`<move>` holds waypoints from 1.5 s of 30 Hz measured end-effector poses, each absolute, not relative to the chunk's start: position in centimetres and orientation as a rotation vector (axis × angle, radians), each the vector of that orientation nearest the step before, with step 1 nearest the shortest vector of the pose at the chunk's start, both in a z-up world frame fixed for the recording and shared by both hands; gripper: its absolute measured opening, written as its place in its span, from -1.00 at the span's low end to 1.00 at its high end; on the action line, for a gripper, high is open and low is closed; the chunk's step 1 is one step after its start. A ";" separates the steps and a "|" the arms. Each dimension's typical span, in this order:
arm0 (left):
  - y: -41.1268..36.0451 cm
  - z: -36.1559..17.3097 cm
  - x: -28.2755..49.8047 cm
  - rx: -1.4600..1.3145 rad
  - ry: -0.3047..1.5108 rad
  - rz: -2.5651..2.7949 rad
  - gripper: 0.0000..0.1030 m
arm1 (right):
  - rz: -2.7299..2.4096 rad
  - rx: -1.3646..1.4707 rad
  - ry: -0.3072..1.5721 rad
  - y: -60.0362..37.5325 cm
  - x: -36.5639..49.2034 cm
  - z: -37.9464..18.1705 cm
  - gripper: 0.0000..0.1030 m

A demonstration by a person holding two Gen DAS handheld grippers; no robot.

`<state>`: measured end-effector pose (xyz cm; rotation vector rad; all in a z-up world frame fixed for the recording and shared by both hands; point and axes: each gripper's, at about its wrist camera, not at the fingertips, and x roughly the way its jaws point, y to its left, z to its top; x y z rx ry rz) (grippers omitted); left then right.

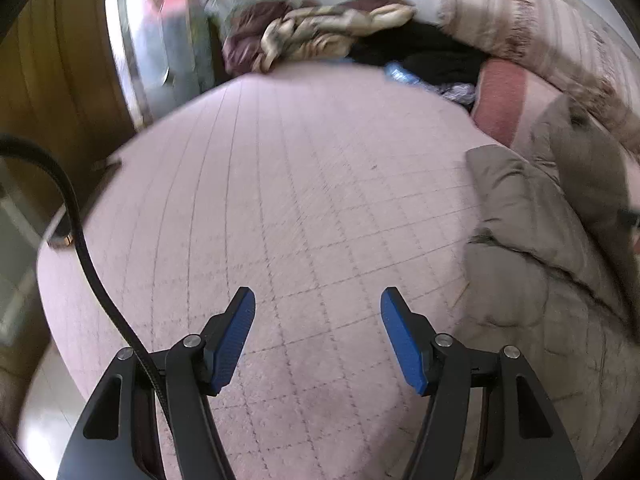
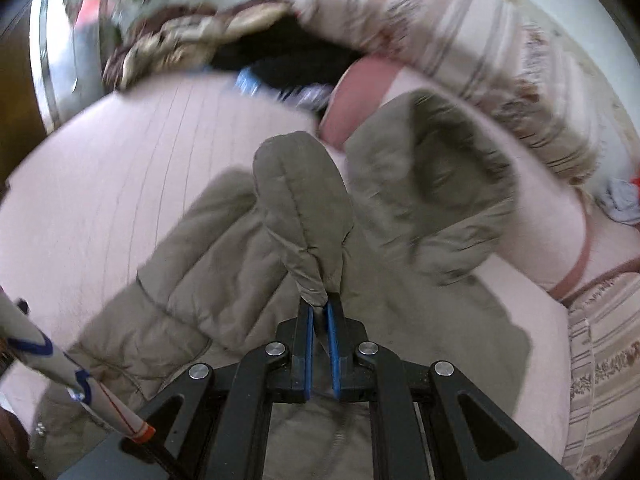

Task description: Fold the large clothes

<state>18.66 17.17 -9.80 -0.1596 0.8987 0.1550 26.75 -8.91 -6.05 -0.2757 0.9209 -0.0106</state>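
Over pink bedspread (image 1: 280, 184): left gripper (image 1: 318, 332) spread, holding nothing; right gripper (image 2: 320, 320) pinching sleeve (image 2: 304, 208) of rumpled khaki coat (image 2: 432, 184) at 12 o'clock.

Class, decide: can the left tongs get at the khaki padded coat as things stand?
Probably yes: the left tongs are open over bare pink bedcover, and nothing lies between them and the coat to their right.

Matt padded cloth coat (image 2: 240, 240), quilted pink bedcover (image 1: 280, 180), seemingly plastic blue tool pads (image 1: 234, 340)
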 end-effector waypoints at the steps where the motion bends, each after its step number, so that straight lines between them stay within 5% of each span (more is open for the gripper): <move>1: 17.8 -9.8 18.9 -0.190 0.898 0.157 0.25 | -0.006 -0.285 0.935 -8.5 27.1 -7.3 -0.86; 6: 18.9 -9.5 19.4 -0.237 0.876 0.191 0.25 | 0.015 -0.297 0.979 -7.4 27.5 -10.8 -0.80; 8: 18.8 -9.7 19.6 -0.242 0.880 0.190 0.25 | 0.017 -0.286 0.982 -7.4 26.8 -11.4 -0.62; 11: 18.0 -9.7 19.7 -0.222 0.880 0.188 0.25 | 0.045 -0.257 0.965 -7.4 25.3 -11.1 -0.40; 19: 17.2 -9.8 19.4 -0.194 0.879 0.180 0.25 | 0.060 -0.257 0.872 -8.8 17.8 -7.8 -0.21; 30: 16.1 -9.4 19.4 -0.183 0.872 0.147 0.25 | -0.150 -0.093 0.831 -16.6 15.4 -4.5 -0.19; 45: 15.0 -9.1 19.8 -0.166 0.863 0.104 0.25 | -0.141 0.030 0.986 -11.9 31.8 -10.6 -0.30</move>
